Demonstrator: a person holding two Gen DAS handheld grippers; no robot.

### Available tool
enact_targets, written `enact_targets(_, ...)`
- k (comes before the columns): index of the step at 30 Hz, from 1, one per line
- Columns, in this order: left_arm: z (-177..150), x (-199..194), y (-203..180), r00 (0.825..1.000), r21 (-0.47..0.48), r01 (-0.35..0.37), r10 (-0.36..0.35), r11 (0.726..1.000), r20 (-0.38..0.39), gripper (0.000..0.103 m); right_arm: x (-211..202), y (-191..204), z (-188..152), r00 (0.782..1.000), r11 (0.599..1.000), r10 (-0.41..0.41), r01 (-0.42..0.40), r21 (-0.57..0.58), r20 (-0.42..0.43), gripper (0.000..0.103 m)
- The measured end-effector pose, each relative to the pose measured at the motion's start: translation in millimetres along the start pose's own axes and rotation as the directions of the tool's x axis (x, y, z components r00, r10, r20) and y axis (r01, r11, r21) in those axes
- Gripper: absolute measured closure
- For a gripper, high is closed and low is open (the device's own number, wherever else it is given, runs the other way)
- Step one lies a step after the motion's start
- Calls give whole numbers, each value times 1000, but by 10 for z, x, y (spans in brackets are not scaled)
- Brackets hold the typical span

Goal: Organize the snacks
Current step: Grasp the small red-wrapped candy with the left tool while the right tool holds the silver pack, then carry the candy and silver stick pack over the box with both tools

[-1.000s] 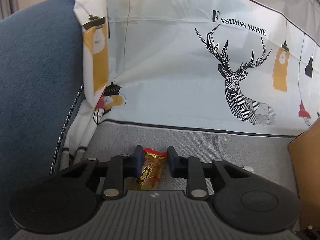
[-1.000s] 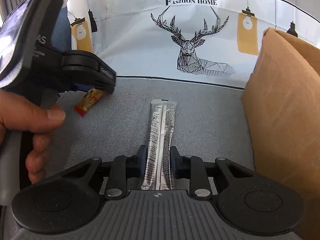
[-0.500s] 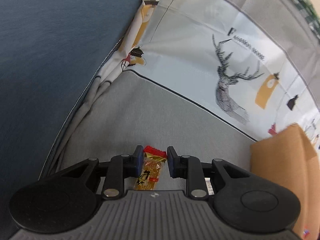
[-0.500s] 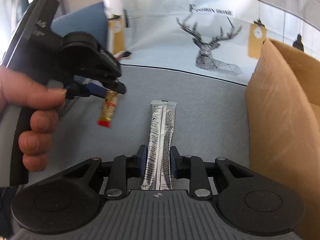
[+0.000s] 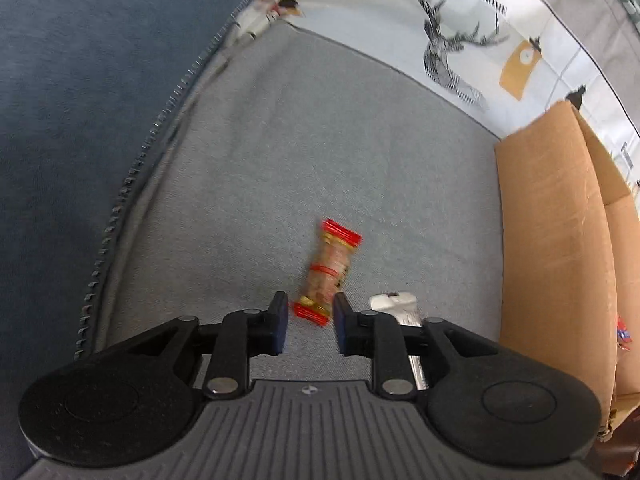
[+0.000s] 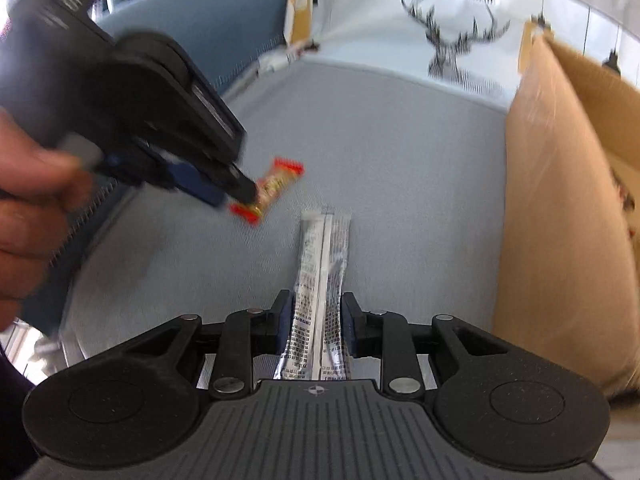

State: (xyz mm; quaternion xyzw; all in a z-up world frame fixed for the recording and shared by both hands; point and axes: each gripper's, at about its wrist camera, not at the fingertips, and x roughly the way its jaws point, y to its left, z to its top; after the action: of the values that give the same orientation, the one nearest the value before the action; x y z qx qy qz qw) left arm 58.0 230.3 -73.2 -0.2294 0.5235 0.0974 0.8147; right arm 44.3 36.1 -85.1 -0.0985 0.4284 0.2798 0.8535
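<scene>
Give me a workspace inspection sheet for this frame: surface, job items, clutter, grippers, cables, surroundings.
Surface: grey fabric cover, bare in the middle.
Job's things: red-and-gold snack slipping out past the left fingers; silver sachet between the right fingers; cardboard box at the right, open.
Clutter: nothing seen.
Grippers: left gripper opening, pads clear of the snack; right gripper opening, sachet between its pads.
Cables: nothing seen.
Surroundings: blue upholstery, deer-print cloth behind; a hand on the left gripper.
</scene>
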Motion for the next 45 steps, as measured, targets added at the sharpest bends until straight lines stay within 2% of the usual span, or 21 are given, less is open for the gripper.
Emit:
enact_targets(1, -14, -25, 7, 1000, -11, 3, -3, 1000, 11, 64, 20, -15, -17, 1000, 1000, -6, 6, 7, -9, 73)
enact_targets(4, -35, -50, 9, 999, -30, 18, -17, 999, 35, 60, 45, -55, -41, 1000, 1000, -5, 6, 31, -25, 67)
enact_targets(9, 10, 15, -104, 999, 2, 13, -13, 1000, 44, 60, 130, -98, -52, 999, 999, -7, 9, 37, -51, 64)
enact_targets(14, 71, 176, -243, 999, 49, -38, 37, 998, 28, 60, 216, -96, -63, 998, 1000, -4, 4, 11, -58, 58)
enact_targets(21, 98, 400, -381, 997, 105, -81, 82, 991, -3, 60, 261, -106, -58, 999, 1000, -7, 7, -3, -49, 58)
enact_targets(24, 98, 440, -426, 995, 137, -99, 99, 986, 4, 63, 263, -98, -62, 999, 1000, -12, 11, -19, -47, 58)
enact_targets(25, 93, 444, -436, 994, 149, -109, 109, 983, 7, 69, 255, -89, -70, 999, 1000, -14, 13, -23, -45, 59)
enact_targets(26, 90, 442, -439, 993, 160, -119, 118, 980, 11, 81, 252, -84, -76, 999, 999, -17, 16, -27, -42, 60)
enact_targets(28, 88, 429, -420, 993, 158, -117, 116, 981, 15, 84, 224, -54, -99, 999, 999, -23, 22, -34, -35, 70)
enact_targets(30, 92, 398, -387, 994, 139, -107, 105, 985, 22, 85, 196, -50, -102, 999, 999, -31, 30, -26, -23, 76)
enact_targets(34, 79, 219, -315, 996, 92, -54, 47, 994, 74, 85, 61, -80, -70, 998, 999, -42, 42, 12, 48, 78)
enact_targets(38, 4, -32, -231, 990, 43, 13, -19, 999, 143, 85, -206, -32, -29, 986, 999, -44, 45, 1, 163, 79)
enact_targets(42, -118, -338, -203, 967, 15, 84, -85, 996, 238, 86, -599, -19, 18, 963, 1000, -28, 30, -4, 269, 79)
enact_targets(45, -211, -517, -282, 946, 32, 126, -130, 991, 296, 86, -998, -93, 82, 927, 1000, -14, 17, -4, 374, 79)
